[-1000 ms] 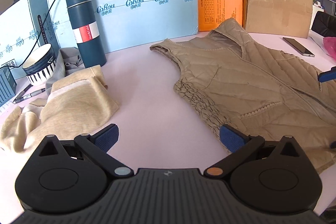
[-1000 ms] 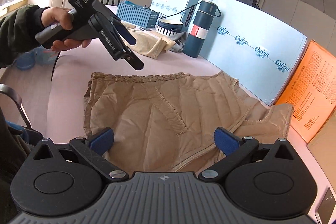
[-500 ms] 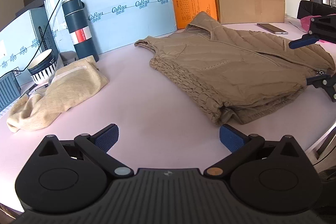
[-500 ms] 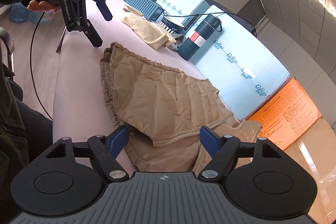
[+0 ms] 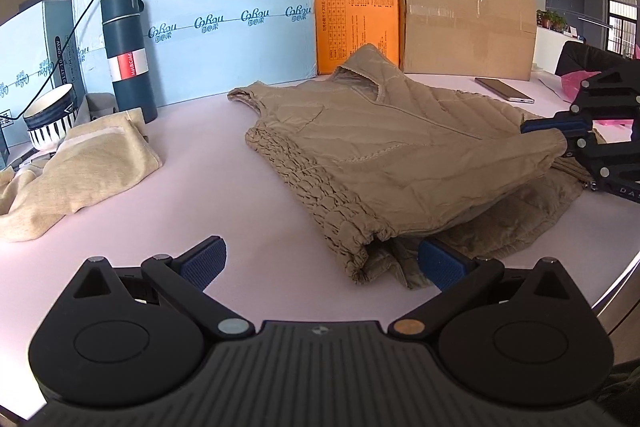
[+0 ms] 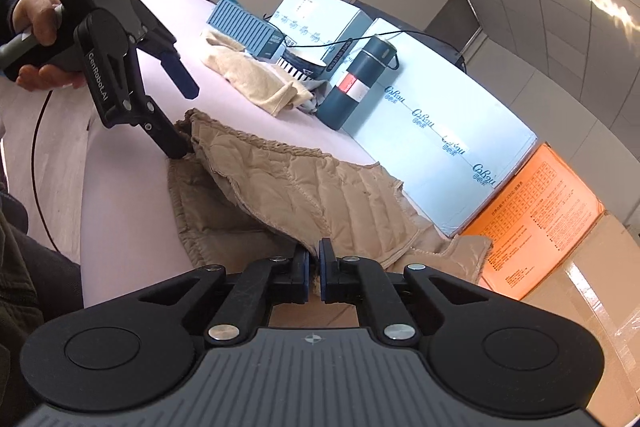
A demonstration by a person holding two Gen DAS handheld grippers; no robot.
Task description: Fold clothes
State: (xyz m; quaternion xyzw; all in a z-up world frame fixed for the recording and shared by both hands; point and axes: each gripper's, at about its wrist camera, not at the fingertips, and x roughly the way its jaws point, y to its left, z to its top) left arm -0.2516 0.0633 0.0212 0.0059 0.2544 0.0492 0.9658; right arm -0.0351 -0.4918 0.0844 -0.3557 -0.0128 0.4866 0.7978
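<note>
On the left of the pink table (image 5: pixel 200 187), a beige garment (image 5: pixel 80 171) lies loosely bunched near the dark flask (image 5: pixel 128 55) and the striped bowl (image 5: pixel 50 119). The left gripper (image 5: pixel 320 263), high above the table half a second ago, now sits low at the near hem corner of the tan quilted vest (image 5: pixel 380 147), its fingers spread wide with one beside the cloth. The vest lies mid-table with its upper front panel lifted off the layer beneath. At the right, the right gripper (image 6: pixel 314 269), open a moment ago, is now pinched on that panel's edge. With one edge held and the other being approached, a two-handed fold looks to be under way.
</note>
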